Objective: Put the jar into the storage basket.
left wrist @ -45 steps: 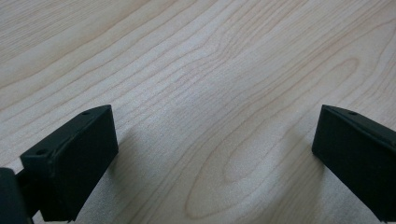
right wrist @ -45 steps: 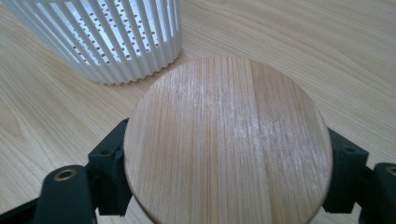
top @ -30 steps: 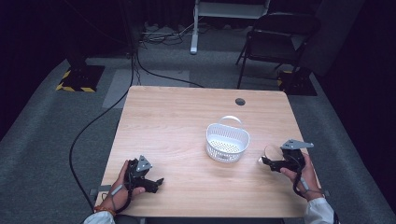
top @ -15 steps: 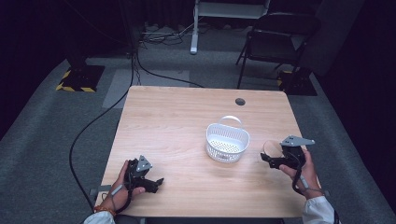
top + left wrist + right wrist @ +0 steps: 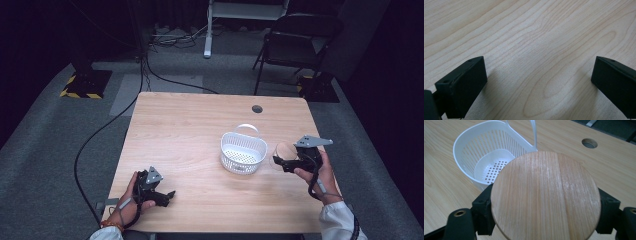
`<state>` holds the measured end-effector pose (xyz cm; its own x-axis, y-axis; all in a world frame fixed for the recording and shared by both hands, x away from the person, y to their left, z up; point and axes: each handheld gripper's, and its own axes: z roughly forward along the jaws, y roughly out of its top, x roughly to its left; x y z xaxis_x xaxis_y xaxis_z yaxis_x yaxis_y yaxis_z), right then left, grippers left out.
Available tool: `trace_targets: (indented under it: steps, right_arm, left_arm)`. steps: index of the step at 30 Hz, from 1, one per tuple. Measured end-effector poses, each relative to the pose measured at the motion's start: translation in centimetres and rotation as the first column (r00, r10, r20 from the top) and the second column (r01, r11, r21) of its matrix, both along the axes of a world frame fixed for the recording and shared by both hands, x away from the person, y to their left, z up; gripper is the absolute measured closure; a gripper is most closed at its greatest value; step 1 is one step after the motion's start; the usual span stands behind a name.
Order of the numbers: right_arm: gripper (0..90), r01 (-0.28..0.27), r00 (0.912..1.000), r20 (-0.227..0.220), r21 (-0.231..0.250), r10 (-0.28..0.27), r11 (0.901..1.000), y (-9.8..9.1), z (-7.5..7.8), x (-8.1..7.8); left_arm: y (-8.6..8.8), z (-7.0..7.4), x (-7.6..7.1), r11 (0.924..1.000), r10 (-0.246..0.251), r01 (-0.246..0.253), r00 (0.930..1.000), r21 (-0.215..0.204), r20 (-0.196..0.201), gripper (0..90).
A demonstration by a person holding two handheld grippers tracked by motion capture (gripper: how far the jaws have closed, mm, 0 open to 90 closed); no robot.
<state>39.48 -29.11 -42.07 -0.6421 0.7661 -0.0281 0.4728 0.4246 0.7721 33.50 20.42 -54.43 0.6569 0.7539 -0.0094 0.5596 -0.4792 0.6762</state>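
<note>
A round wooden disc (image 5: 545,195) is clamped by its edges between the black jaws of my right gripper (image 5: 544,211), face up toward that camera. From above, the disc (image 5: 284,150) hangs over the table just right of a white slotted basket (image 5: 243,152), with my right gripper (image 5: 280,161) shut on it. The basket (image 5: 486,162) is empty, its handle raised. My left gripper (image 5: 167,196) rests near the front left edge. Its jaws stand wide apart in the left gripper view (image 5: 539,85), with bare wood between them.
The wooden table (image 5: 185,130) has a round cable hole (image 5: 257,108) near its far right edge. A black chair (image 5: 295,40) and a white stand (image 5: 210,30) are on the floor beyond it. A cable (image 5: 100,135) trails off the left side.
My right gripper has lifted the wooden disc off the table and carried it a little toward the basket. The left gripper has stayed where it was.
</note>
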Motion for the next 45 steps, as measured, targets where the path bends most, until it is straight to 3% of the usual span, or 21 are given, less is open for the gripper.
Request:
trace_targets:
  steps: [27,45]
  right_arm:
    - [23.4,-0.034,0.9983,0.047,0.0,0.034,0.9994,3.6,4.5,1.6]
    - [23.4,-0.075,0.9961,0.046,-0.015,0.075,0.9971,7.2,4.7,2.8]
  left_arm:
    - [0.0,0.0,0.0,1.0,0.0,0.0,1.0,0.0,0.0,0.1]
    - [0.0,0.0,0.0,1.0,0.0,0.0,1.0,0.0,0.001,0.1]
